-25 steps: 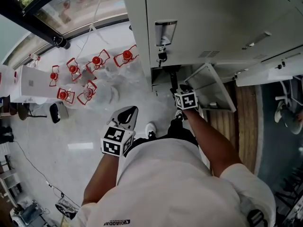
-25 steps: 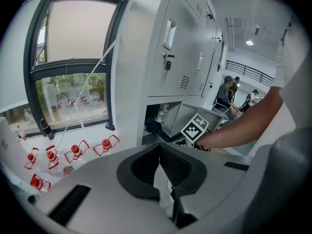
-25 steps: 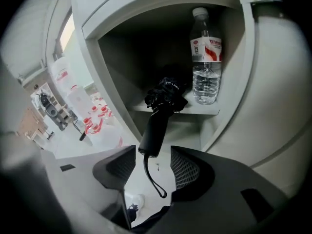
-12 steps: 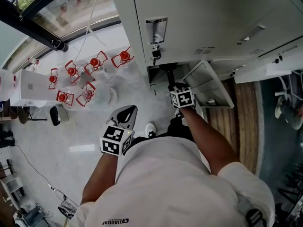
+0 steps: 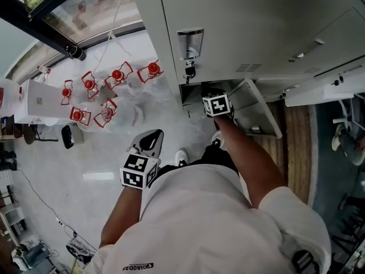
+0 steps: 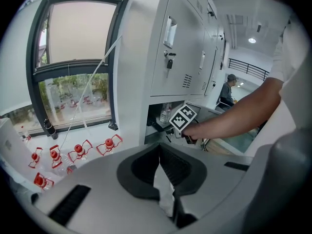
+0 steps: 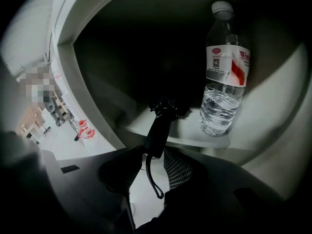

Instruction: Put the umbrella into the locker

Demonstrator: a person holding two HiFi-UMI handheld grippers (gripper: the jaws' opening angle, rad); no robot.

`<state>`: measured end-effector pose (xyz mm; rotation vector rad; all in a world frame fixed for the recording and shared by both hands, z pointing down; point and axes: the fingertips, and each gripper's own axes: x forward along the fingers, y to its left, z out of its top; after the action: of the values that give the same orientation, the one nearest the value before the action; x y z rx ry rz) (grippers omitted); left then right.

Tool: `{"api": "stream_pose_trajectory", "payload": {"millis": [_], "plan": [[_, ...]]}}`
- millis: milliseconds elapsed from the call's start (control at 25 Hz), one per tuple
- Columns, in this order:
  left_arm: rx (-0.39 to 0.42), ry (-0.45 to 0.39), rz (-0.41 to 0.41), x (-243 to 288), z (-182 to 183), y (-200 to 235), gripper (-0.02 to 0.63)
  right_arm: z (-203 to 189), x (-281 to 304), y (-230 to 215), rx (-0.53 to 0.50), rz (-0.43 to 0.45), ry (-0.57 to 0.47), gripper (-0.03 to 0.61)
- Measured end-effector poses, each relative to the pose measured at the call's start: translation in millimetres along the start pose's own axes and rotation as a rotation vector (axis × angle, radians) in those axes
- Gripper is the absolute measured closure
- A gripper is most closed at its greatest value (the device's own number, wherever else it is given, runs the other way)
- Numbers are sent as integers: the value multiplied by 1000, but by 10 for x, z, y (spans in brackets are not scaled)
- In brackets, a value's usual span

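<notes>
Since the earlier frames the right gripper (image 5: 213, 93) has slid up the head view, away from the person's body and into the mouth of the locker's (image 5: 239, 16) low open compartment (image 5: 191, 93). Its jaws have just been closing with the umbrella handle between them. The left gripper (image 5: 153, 138) has kept its spot left of centre.

Only the right gripper view shows the grip. There the jaws are clamped on the end of the black folded umbrella's (image 7: 160, 130) handle, low in the frame. The umbrella's far end reaches up the frame onto the compartment's shelf, and its wrist strap (image 7: 158, 196) hangs in a loop between the jaws. A clear water bottle (image 7: 223, 77) with a red-and-white label stands upright on the same shelf, just right of the umbrella with a gap between them.

In the head view the marker cube (image 5: 217, 104) and the forearm (image 5: 245, 158) cover both jaws and umbrella. The left gripper view shows that gripper's own jaws together with nothing between them, and the bottle shows small inside the compartment.

The compartment's door (image 5: 254, 104) hangs open at the right of the cube. A key (image 5: 190, 71) dangles from the closed door above. Red-capped bottles (image 5: 97, 90) lie on the pale floor (image 5: 85, 153) at the left. A person (image 6: 226, 91) sits far off at the right of the left gripper view.
</notes>
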<state>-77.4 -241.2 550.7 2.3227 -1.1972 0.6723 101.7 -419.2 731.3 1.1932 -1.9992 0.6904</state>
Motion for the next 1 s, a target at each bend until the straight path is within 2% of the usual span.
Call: {"api": "stream_pose_trajectory", "payload": {"millis": [440, 680, 760, 920, 1000], "plan": [[-46, -2, 62, -28, 18, 160, 598, 308, 339, 13, -37, 33, -4, 405], [-34, -12, 36, -9, 56, 137, 598, 269, 306, 29, -12, 44, -3, 399], [-30, -24, 25, -16, 84, 136, 598, 233, 236, 81, -9, 51, -2, 372], [-11, -37, -11, -33, 95, 94, 598, 107, -5, 169, -56, 26, -8, 367], [2, -41, -35, -51, 97, 42, 598, 26, -174, 296, -81, 43, -16, 367]]}}
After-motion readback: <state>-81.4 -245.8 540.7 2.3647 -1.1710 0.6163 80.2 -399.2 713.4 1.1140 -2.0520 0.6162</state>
